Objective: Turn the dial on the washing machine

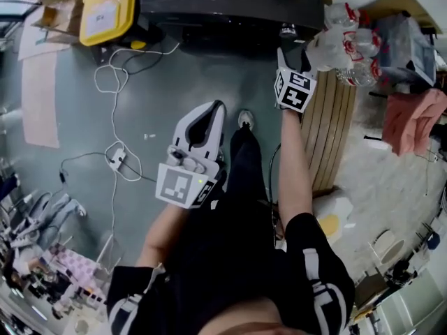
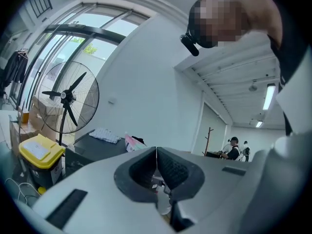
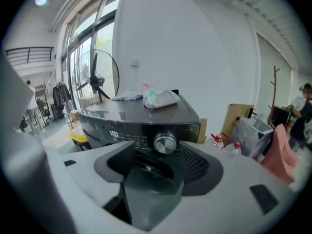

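Note:
The dark washing machine (image 1: 230, 5) stands at the top of the head view, with a lit display and a silver dial (image 3: 165, 143) on its front panel. My right gripper (image 3: 158, 154) is open, held out at arm's length right in front of the panel. The dial shows between its jaw tips, just beyond them and untouched. In the head view that gripper (image 1: 292, 47) reaches the machine's front right corner. My left gripper (image 1: 218, 108) hangs lower, over the floor and apart from the machine. It is shut and holds nothing (image 2: 156, 152).
A yellow-lidded bin (image 1: 108, 12) stands left of the machine, and a white cable (image 1: 115, 110) runs across the grey floor. Right of the machine are a bag of plastic bottles (image 1: 349, 47), wooden boards (image 1: 332, 131) and a pink cloth (image 1: 415, 121). A standing fan (image 2: 68, 99) is behind.

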`<state>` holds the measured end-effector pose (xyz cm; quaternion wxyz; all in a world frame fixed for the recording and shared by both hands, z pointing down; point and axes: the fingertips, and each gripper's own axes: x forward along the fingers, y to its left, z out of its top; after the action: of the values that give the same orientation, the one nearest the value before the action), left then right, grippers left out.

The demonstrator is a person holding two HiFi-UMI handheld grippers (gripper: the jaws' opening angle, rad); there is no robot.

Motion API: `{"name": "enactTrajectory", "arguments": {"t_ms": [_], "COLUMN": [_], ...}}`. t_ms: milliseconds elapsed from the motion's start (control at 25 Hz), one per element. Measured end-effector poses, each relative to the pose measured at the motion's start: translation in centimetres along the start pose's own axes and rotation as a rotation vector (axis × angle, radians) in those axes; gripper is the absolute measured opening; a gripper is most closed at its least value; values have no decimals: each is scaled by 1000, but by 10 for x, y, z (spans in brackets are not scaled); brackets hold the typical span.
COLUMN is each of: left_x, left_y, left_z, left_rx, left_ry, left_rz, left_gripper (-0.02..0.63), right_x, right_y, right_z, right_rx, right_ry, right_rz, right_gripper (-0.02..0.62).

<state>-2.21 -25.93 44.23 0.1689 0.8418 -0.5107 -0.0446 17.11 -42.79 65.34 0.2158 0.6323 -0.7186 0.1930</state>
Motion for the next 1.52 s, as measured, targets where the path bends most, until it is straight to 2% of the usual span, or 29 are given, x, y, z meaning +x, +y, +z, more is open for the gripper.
{"name": "enactTrajectory", "arguments": {"t_ms": [80, 240, 360, 520, 760, 1200, 1520], "left_x": [-31, -81, -107, -115, -76, 57, 102], "left_y": [-9, -23, -28, -26, -19, -5, 17], "left_z": [20, 48, 57, 56, 43, -2, -12], "left_rx": [12, 41, 59, 58, 43, 5, -15], "left_ry": [-27, -67, -71, -67, -34, 40, 50], "left_rz": [-13, -40, -51, -42, -33, -31, 7], "left_gripper": [24, 23, 23, 23, 23, 23, 24], "right_x": [-45, -102, -117, -105, -57, 75, 114], "right_y": [10, 23, 32, 34, 22, -15, -23], "right_z": [7, 19, 19, 7, -3, -12, -13], "right_rx": [49, 52, 30, -7, -20, -64, -82], "right_ry": [-24, -70, -72, -48, -8, 53, 76], "right_rz": [9, -7, -14, -22, -19, 11, 19], "right_gripper": [298, 298, 296, 296, 296, 296, 289]}}
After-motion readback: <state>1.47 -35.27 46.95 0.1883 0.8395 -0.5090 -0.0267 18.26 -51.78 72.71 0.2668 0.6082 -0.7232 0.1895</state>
